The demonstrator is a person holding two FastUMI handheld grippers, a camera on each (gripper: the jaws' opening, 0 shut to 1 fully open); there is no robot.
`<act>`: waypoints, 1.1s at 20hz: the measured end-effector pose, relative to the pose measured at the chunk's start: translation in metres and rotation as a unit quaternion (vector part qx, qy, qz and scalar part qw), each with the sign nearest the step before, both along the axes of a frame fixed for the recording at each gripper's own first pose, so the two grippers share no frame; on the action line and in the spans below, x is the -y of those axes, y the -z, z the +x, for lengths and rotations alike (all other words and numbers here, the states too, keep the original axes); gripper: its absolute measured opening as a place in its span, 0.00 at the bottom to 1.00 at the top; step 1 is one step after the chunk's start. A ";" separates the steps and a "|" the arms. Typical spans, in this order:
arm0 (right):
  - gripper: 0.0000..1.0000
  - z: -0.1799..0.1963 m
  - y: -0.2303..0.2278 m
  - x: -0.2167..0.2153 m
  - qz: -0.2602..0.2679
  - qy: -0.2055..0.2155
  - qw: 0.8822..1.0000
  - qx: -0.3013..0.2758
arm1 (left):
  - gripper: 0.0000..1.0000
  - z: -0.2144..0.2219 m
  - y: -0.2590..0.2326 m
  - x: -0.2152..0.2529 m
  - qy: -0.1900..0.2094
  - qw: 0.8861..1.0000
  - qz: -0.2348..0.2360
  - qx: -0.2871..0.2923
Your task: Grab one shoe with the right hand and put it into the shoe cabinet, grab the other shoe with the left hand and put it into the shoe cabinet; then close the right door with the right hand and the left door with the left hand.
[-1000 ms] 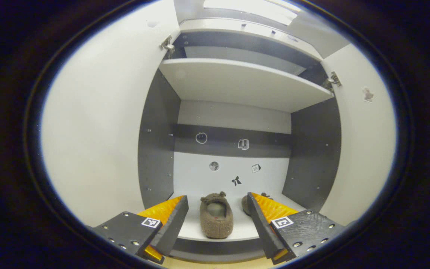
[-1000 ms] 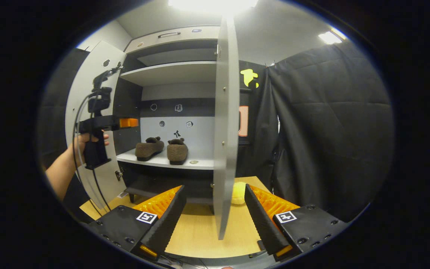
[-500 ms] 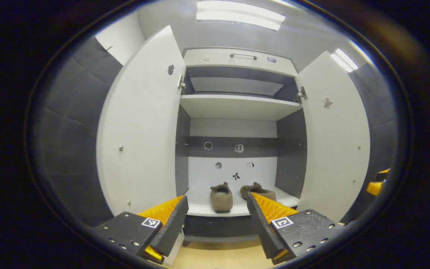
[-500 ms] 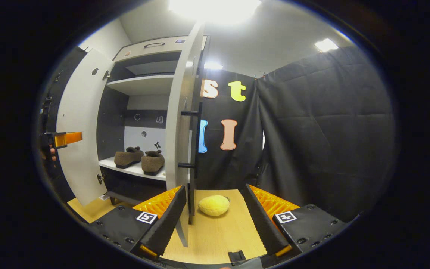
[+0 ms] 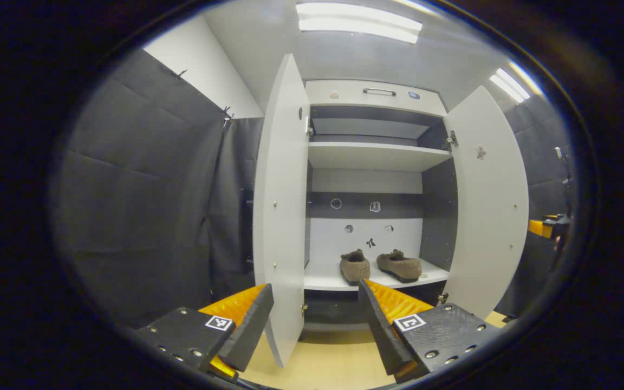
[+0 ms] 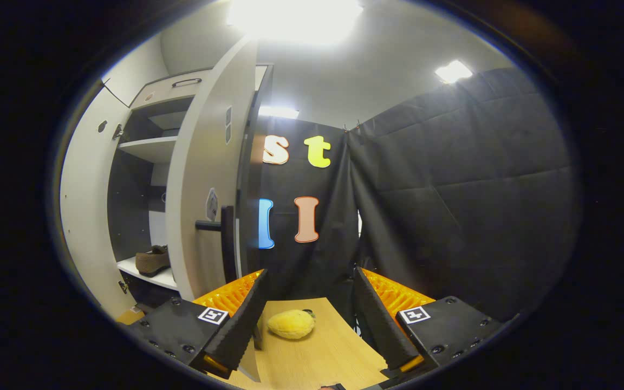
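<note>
Two brown fuzzy shoes (image 5: pixel 355 266) (image 5: pixel 398 265) sit side by side on the lower shelf (image 5: pixel 323 276) of the white shoe cabinet. Both doors stand open: the left door (image 5: pixel 282 216) edge-on just ahead of my left gripper (image 5: pixel 314 319), the right door (image 5: pixel 488 206) swung out wide. My left gripper is open and holds nothing. The right gripper (image 5: pixel 547 226) shows at the far right edge of the left gripper view. In the right gripper view my right gripper (image 6: pixel 309 319) is open and bare, outside the right door (image 6: pixel 203 189), near its dark handle (image 6: pixel 225 238). One shoe (image 6: pixel 152 260) shows past that door.
A yellow plush lump (image 6: pixel 290 323) lies on the wooden floor (image 6: pixel 317 357) between my right fingers. Black cloth walls close in on both sides. An upper shelf (image 5: pixel 371 156) and a top drawer with a handle (image 5: pixel 379 92) sit above the shoes.
Both grippers have pulled back from the cabinet. The left one swung left toward the left door's edge; the right one swung right, round to the outer face of the right door.
</note>
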State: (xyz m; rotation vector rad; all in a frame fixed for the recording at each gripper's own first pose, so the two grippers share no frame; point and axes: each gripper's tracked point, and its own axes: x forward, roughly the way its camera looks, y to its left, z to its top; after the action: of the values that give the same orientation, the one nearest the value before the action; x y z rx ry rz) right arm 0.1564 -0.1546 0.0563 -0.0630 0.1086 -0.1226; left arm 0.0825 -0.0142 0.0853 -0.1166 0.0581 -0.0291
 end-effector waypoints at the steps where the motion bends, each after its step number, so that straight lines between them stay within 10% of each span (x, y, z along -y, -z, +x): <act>1: 0.99 0.004 -0.003 0.002 -0.003 0.006 1.000 0.003 | 0.94 -0.003 0.004 -0.009 -0.003 1.000 -0.004 -0.005; 15: 0.90 0.020 0.001 -0.015 -0.007 0.061 0.998 -0.013 | 0.94 -0.025 0.023 -0.164 -0.093 0.995 -0.008 -0.026; 22: 0.90 0.011 -0.002 -0.063 -0.024 0.036 0.999 -0.011 | 0.92 0.002 0.037 -0.184 -0.078 0.996 -0.034 -0.033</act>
State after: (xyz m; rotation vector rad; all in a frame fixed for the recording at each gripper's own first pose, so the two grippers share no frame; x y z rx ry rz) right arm 0.1674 -0.0921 0.0578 -0.1089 0.1302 -0.1974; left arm 0.0847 0.1702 0.0485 -0.1907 0.1129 0.1296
